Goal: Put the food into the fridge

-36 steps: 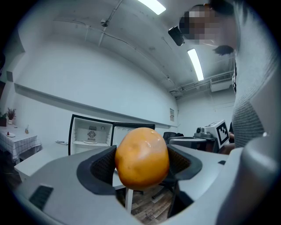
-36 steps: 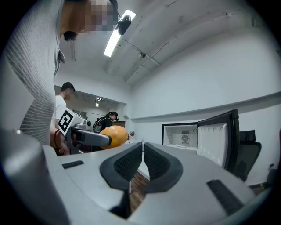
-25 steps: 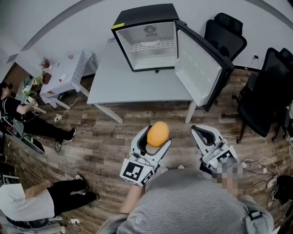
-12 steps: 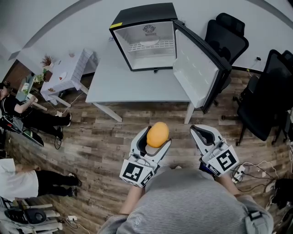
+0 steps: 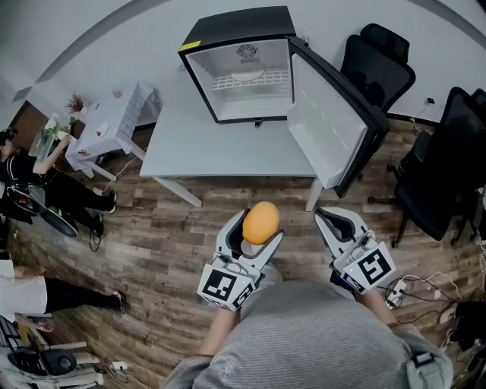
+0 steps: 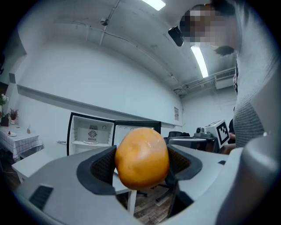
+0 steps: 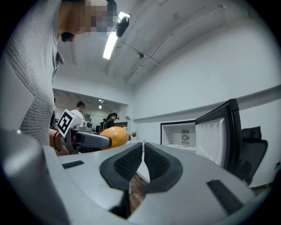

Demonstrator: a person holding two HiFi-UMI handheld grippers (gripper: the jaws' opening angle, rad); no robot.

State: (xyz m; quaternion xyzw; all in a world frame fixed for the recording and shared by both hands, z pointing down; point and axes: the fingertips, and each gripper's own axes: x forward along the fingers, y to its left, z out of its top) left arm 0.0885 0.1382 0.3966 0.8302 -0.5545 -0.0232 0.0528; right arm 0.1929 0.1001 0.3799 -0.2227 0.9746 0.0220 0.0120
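Two grippers sit near the person: the left gripper (image 5: 256, 232) clamps an orange fruit (image 5: 260, 221) between its fingers, while the right gripper (image 5: 328, 219) has its fingers pressed together, empty. The open fridge (image 5: 237, 21) stands on the far table (image 5: 220, 144).

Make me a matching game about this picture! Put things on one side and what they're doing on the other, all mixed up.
Things:
1. fridge door
2. orange fruit
3. right gripper
4. chair

States:
A. jaws shut, holding nothing
B. black, standing on the wooden floor
C. swung wide open
D. clamped in the left gripper

Pairs: 1-C, 2-D, 3-A, 4-B
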